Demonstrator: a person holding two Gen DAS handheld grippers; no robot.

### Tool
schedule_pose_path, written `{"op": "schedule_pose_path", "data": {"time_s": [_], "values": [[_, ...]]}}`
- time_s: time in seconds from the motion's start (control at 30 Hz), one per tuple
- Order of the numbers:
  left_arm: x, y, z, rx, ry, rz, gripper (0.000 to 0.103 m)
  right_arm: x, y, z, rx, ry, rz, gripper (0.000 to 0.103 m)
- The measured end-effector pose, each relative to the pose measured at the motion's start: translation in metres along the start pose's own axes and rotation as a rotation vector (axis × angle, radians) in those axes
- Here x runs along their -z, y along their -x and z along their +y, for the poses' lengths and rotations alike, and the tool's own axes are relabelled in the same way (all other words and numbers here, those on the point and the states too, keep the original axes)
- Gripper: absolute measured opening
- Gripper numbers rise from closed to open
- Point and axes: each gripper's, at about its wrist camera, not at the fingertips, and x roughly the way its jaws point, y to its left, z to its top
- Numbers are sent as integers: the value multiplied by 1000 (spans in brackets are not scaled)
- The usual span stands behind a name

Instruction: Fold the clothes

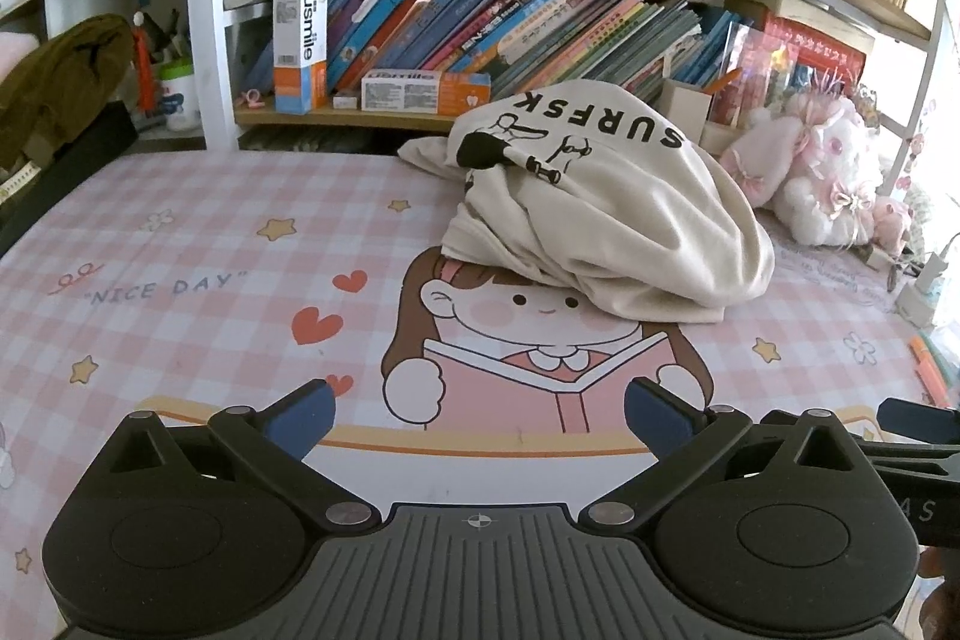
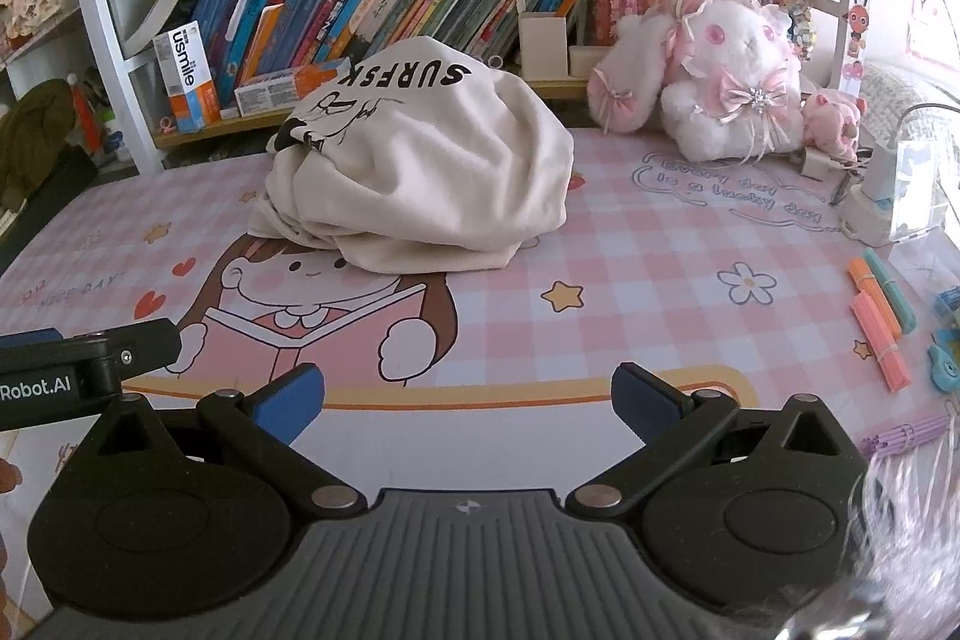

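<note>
Nearest the cameras, the left gripper hangs over the near edge of the desk mat, its blue-padded fingers spread wide with nothing between them; only the printed girl with a book lies under the gap. The right gripper is just beside it, likewise released and empty, jaws apart above the same cartoon figure on the mat. In the right wrist view the left gripper's black body shows at the left edge; in the left wrist view part of the right one shows at the right edge. Beyond both, the cream shirt sits crumpled in a heap on the mat, covering the top of the printed girl's head, well apart from both sets of fingers. Black lettering and a black line drawing show on its upper folds, upside down to the cameras. To the shirt's right, toward the near side, coloured sticks lie on the mat. Farther right and behind the shirt, a white and pink plush rabbit leans at the mat's back edge. Behind the shirt a bookshelf holds slanting books, and left of the shirt on the shelf board stand two toothpaste boxes.
</note>
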Motion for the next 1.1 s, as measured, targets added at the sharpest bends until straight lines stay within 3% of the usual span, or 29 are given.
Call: {"op": "schedule_pose_path", "data": {"time_s": [1.1], "values": [[-1,-6,-1,-4,-8,40,103,0,-8,-1,-8,-8,29,103]]}}
